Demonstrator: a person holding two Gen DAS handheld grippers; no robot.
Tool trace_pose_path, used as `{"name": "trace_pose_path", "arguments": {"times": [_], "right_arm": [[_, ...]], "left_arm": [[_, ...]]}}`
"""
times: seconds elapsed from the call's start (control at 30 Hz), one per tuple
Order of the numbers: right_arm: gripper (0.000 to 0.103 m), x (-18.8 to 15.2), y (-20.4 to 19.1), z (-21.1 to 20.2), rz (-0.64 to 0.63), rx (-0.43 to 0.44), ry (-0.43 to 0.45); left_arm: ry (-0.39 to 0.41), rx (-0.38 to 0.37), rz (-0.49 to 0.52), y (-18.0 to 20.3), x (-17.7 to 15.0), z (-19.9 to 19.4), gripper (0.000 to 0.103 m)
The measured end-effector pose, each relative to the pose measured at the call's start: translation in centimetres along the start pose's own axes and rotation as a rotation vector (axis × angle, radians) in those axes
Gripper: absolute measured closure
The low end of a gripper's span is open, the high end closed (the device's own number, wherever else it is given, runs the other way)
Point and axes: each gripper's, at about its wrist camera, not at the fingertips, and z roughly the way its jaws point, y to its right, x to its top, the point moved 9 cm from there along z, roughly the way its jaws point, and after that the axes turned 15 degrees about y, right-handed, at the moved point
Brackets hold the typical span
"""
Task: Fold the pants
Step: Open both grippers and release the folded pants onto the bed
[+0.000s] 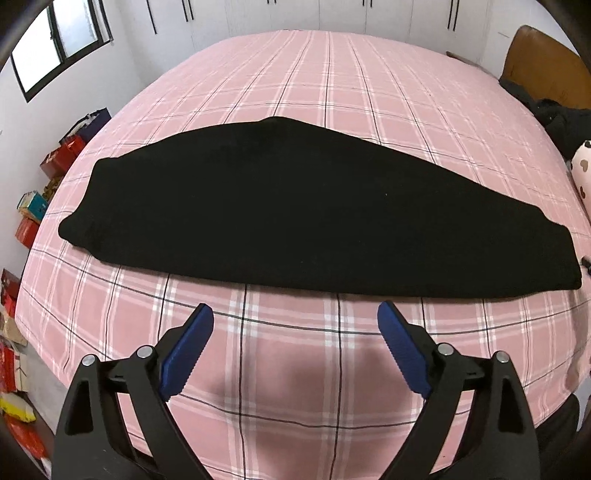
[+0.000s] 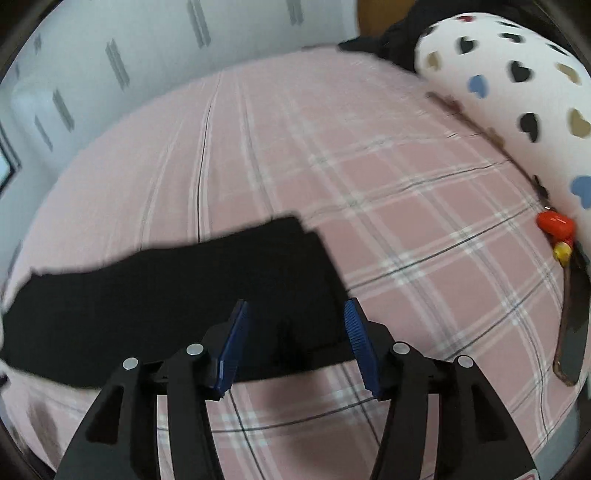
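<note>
Ahead of our left tool (image 1: 295,314), the black pants (image 1: 295,206) lie flat on the pink checked bed (image 1: 295,369), already folded lengthwise into one long band running left to right. The tool's blue pads (image 1: 190,347) stand wide apart and released, with nothing between them, hovering over bare sheet just short of the pants' near edge. To its left, the bed's edge curves down toward a row of red boxes (image 1: 62,158) along the wall. Beyond the pants a broad stretch of open sheet runs to the far edge of the bed below the white wardrobe doors (image 1: 332,14).

Under our right tool (image 2: 297,314), the right end of the pants (image 2: 184,295) sits between the pads (image 2: 231,350), which stand partly apart and press on nothing; the view is blurred, so we cannot tell whether the tips touch the cloth. The end edge of the pants runs up and away just to the right of the tool. Further right lies clear sheet, then a white pillow with hearts (image 2: 517,92) at the bed's edge, a small red and yellow item (image 2: 556,229) just beside it, and a dark flat object (image 2: 572,332) near the margin.
</note>
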Motion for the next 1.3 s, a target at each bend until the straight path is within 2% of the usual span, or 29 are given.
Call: {"name": "trace_pose_path", "arguments": {"times": [0.03,0.13,0.2,0.27,0.33,0.47,0.5,0.53,0.6,0.63,0.7,0.77,0.8,0.83,0.9,0.93,0.97,1.03,1.2,1.3], "right_arm": [[0.072,-1.4,0.6,1.3,-0.027,-0.05,-0.048],[0.076,-1.4,1.6,0.8,0.011,-0.096,-0.044],[0.069,0.0,0.7,-0.7,0.003,-0.101,-0.011],[0.041,1.2,-0.5,-1.2,-0.017,-0.066,0.019],[0.038,2.6,-1.1,-0.3,-0.038,-0.067,0.032],[0.038,3.5,-1.8,3.9,-0.034,-0.065,-0.04],[0.04,3.1,-2.2,4.6,-0.036,-0.051,-0.068],[0.062,2.2,-2.5,5.6,-0.056,-0.045,-0.109],[0.092,2.5,-2.6,5.3,-0.126,-0.079,-0.094],[0.097,2.8,-2.6,4.5,-0.119,-0.063,-0.077],[0.097,3.0,-0.6,3.3,-0.095,-0.103,-0.037],[0.099,2.0,1.3,3.7,-0.101,-0.163,-0.067],[0.097,1.4,1.8,4.0,-0.098,-0.163,-0.088],[0.094,1.7,2.1,3.5,-0.055,-0.135,-0.069],[0.072,2.4,2.6,1.4,0.049,-0.105,-0.027],[0.047,2.5,2.6,0.4,0.094,-0.079,-0.009],[0.036,2.2,2.6,-0.4,0.131,-0.054,-0.001],[0.035,0.9,2.2,-1.1,0.174,-0.034,-0.013],[0.029,-2.6,2.6,-0.8,0.24,-0.061,-0.06],[0.029,-3.5,2.5,0.3,0.336,-0.024,-0.071]], "left_arm": [[0.0,0.013,-0.007,-0.5,0.0,0.1,0.014],[-0.011,0.063,-0.036,-2.6,-0.2,0.4,0.014],[-0.012,0.085,-0.068,-4.4,-0.2,0.6,0.014],[-0.016,0.103,-0.097,-6.0,-0.1,1.0,0.014],[-0.013,0.105,-0.117,-6.9,0.2,1.2,0.014],[0.032,0.113,-0.068,-6.5,1.3,0.8,0.014],[0.038,0.113,-0.055,-6.3,1.5,0.8,0.014],[0.044,0.113,-0.038,-5.8,1.7,0.8,0.014],[0.047,0.108,-0.031,-5.2,1.8,0.9,0.013],[0.046,0.102,-0.029,-4.9,1.8,1.0,0.013],[0.041,0.093,-0.023,-4.4,1.7,1.4,0.013],[0.029,0.083,-0.016,-4.0,1.4,2.1,0.013],[0.018,0.083,-0.01,-3.7,1.2,2.6,0.013],[0.009,0.082,-0.007,-3.5,1.0,2.8,0.013],[0.002,0.073,-0.006,-3.0,0.8,2.8,0.013],[0.008,0.065,-0.006,-2.7,0.7,2.5,0.013],[0.01,0.06,-0.004,-2.5,0.6,2.4,0.013],[0.003,0.049,-0.007,-2.2,0.1,2.2,0.012],[-0.016,0.013,-0.021,-1.2,-1.0,1.4,0.012],[-0.009,0.002,-0.01,-0.7,-1.4,0.4,0.012]]}}
